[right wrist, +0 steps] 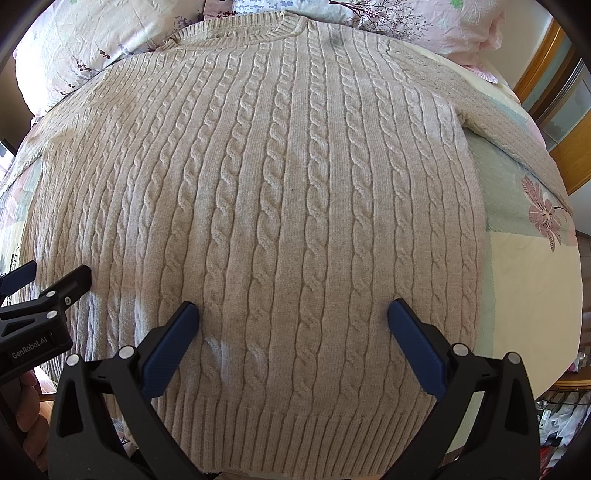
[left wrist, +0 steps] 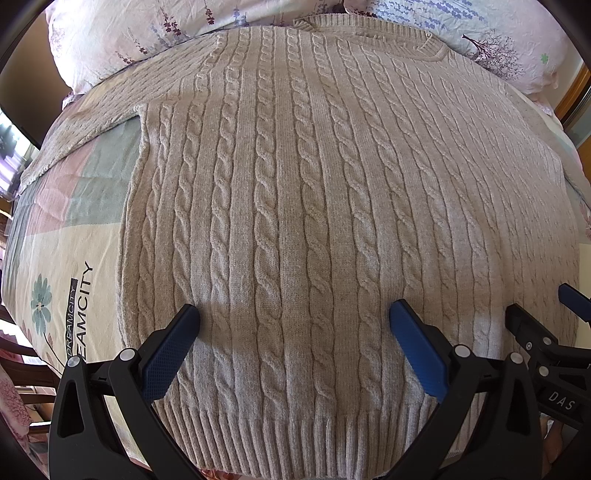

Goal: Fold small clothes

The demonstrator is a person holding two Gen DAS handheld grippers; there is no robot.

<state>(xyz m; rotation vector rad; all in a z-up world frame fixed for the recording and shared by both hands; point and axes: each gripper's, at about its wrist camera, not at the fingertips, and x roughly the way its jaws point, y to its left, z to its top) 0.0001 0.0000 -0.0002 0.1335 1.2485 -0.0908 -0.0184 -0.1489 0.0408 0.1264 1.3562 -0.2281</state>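
**Sweater spread flat on the bed, my two grippers side by side over its hem**

A beige cable-knit sweater [left wrist: 295, 184] is lying flat on a patchwork bedspread with printed flowers [left wrist: 55, 258], its ribbed hem nearest me and its collar at the far end. Behind the collar, a crumpled floral pillow [left wrist: 122, 33] is resting at the head of the bed. One sleeve is stretching out to the left, the other out to the right, both on the bedspread. I am holding my left gripper [left wrist: 294, 314] over the hem's left half and my right gripper [right wrist: 293, 312] just beside it over the right half, both with fingers spread wide.
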